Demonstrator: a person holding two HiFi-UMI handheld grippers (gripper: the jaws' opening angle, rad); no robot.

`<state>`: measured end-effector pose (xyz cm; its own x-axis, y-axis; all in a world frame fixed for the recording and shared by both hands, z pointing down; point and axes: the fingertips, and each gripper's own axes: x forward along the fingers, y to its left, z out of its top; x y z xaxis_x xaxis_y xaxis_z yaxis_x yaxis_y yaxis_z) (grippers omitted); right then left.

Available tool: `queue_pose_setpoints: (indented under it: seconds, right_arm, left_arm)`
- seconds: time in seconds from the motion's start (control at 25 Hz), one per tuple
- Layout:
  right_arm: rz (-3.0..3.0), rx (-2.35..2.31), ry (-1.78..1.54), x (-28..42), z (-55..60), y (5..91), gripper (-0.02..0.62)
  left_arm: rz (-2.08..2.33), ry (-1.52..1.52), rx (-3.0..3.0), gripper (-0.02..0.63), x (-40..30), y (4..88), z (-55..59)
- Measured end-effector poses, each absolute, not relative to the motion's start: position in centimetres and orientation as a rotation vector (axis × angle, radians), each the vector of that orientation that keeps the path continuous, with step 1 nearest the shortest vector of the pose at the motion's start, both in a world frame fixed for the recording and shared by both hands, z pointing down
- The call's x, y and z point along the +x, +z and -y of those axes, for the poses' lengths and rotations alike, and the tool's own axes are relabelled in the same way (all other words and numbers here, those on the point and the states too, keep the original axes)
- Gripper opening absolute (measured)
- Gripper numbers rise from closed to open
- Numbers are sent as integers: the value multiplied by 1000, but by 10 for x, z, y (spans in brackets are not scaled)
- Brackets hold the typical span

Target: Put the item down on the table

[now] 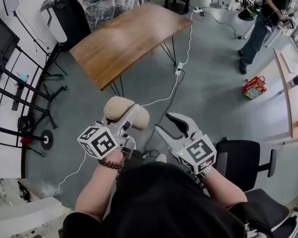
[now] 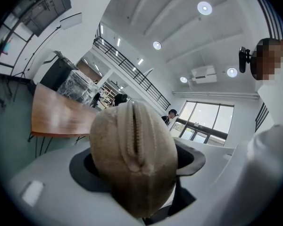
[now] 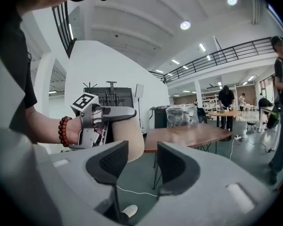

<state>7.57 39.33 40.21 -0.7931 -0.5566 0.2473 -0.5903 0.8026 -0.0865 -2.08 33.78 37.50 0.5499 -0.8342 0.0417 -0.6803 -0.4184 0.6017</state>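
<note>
A beige zippered pouch (image 1: 118,108) is clamped between the jaws of my left gripper (image 1: 126,115), held in the air above the grey floor. In the left gripper view the pouch (image 2: 134,154) fills the middle, zipper seam upward, with the jaws pressed on both its sides. My right gripper (image 1: 170,127) hangs just right of it, open, with nothing between its fingers (image 3: 142,166). The right gripper view shows the left gripper (image 3: 108,119) and part of the pouch (image 3: 133,147) at its left. The wooden table (image 1: 129,38) stands some way ahead, its top bare.
A white cable (image 1: 176,81) runs over the floor from the table's right leg. A black office chair (image 1: 243,162) is close on the right. Black stands (image 1: 20,98) line the left. A red box (image 1: 255,87) and a standing person (image 1: 260,24) are far right.
</note>
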Motion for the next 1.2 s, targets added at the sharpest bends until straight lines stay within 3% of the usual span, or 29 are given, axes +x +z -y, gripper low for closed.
queue_pose_setpoints:
  seconds: [0.24, 0.52, 1.2]
  right_arm:
    - [2789, 780, 206, 59, -400, 406, 286]
    - [2755, 697, 61, 38, -389, 405, 359]
    - [2610, 660, -65, -17, -305, 416, 367]
  left_arm:
    - [1130, -431, 2129, 376, -17, 380, -331]
    - [972, -552, 1966, 376, -16, 386, -316]
    - [748, -743, 1765, 376, -43, 386, -238]
